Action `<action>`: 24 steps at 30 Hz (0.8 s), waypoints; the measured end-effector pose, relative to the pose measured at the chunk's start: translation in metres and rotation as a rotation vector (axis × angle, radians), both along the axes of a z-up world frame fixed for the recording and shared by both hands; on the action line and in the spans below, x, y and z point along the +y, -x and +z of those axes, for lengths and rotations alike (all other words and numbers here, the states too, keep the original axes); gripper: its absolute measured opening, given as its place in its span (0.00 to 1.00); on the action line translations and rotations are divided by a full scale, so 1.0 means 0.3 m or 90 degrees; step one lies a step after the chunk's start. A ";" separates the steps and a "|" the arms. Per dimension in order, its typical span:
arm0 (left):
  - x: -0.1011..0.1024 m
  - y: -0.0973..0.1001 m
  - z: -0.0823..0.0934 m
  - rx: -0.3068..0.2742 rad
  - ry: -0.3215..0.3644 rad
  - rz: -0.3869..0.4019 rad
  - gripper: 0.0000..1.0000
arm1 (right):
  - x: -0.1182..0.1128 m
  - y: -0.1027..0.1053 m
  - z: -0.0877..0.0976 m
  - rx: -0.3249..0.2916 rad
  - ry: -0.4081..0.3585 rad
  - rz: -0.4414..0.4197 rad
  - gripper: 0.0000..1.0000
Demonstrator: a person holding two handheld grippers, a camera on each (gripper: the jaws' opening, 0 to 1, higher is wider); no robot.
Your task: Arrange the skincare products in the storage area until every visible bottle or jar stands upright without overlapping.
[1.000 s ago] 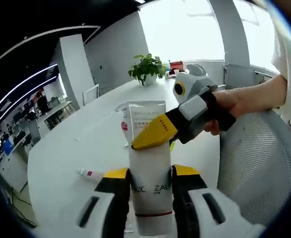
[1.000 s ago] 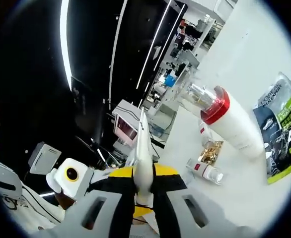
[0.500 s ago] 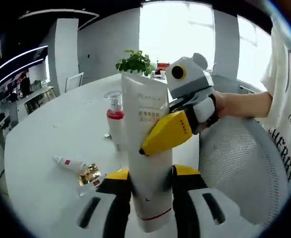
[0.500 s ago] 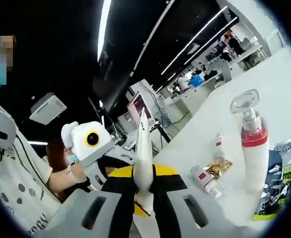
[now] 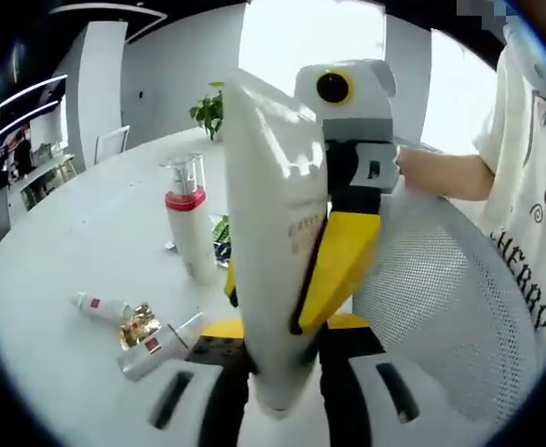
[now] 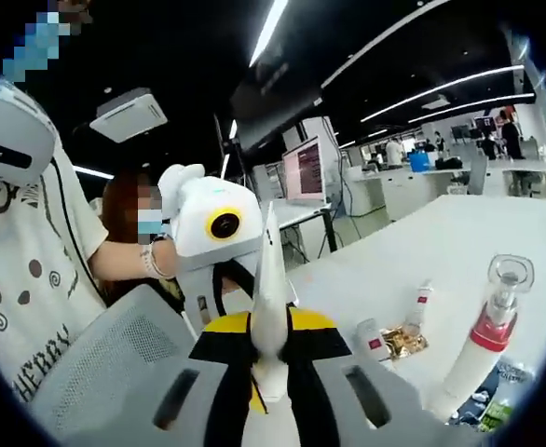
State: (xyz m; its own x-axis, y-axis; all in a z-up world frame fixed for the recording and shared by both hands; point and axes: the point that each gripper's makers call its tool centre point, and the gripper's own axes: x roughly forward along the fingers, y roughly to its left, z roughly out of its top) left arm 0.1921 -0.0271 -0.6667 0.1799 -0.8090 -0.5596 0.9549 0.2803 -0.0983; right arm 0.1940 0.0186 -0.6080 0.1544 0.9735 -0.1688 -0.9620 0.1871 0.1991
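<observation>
A large white tube (image 5: 271, 214) is held off the table between both grippers. My left gripper (image 5: 282, 328) is shut on its lower end, yellow-tipped jaws on either side. My right gripper (image 5: 318, 279) comes in from the right and clamps the tube higher up, one yellow finger (image 5: 343, 256) lying across its face. In the right gripper view the tube (image 6: 273, 289) shows edge-on, pinched in my right gripper (image 6: 271, 326), with the left gripper's white housing (image 6: 212, 228) behind it. A red-collared pump bottle (image 5: 187, 228) (image 6: 485, 340) stands upright on the white table (image 5: 59, 251).
A small tube (image 5: 101, 305), a gold wrapper (image 5: 138, 326) and a small bottle (image 5: 158, 340) lie on the table near the pump bottle. A green pouch (image 5: 221, 231) lies behind it. A mesh chair (image 5: 431, 307) is at the right, beside the person's arm (image 5: 441, 172).
Both views have swung round. The right gripper's yellow finger now runs steeply down the tube instead of slanting across it, and the tube looms closer to the left camera. Both grips are unchanged.
</observation>
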 end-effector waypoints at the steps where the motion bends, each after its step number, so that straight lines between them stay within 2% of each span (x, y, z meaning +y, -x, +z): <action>1: -0.001 -0.002 -0.001 0.000 0.002 -0.002 0.30 | -0.001 0.001 -0.001 -0.011 0.006 0.009 0.12; 4: -0.009 0.000 -0.004 -0.003 0.010 -0.013 0.29 | -0.001 0.012 -0.003 -0.050 0.029 0.052 0.12; 8: -0.017 0.002 -0.015 0.000 0.017 -0.018 0.28 | -0.004 0.015 -0.011 -0.066 0.048 0.082 0.12; 13: -0.037 0.021 -0.021 -0.004 0.032 -0.025 0.27 | -0.010 0.028 -0.026 -0.080 0.073 0.119 0.12; 17: -0.042 0.028 -0.018 -0.002 0.043 -0.028 0.26 | -0.019 0.041 -0.025 -0.086 0.074 0.147 0.12; 24: -0.050 0.024 -0.024 -0.016 0.039 -0.035 0.25 | -0.031 0.041 -0.037 -0.099 0.104 0.175 0.12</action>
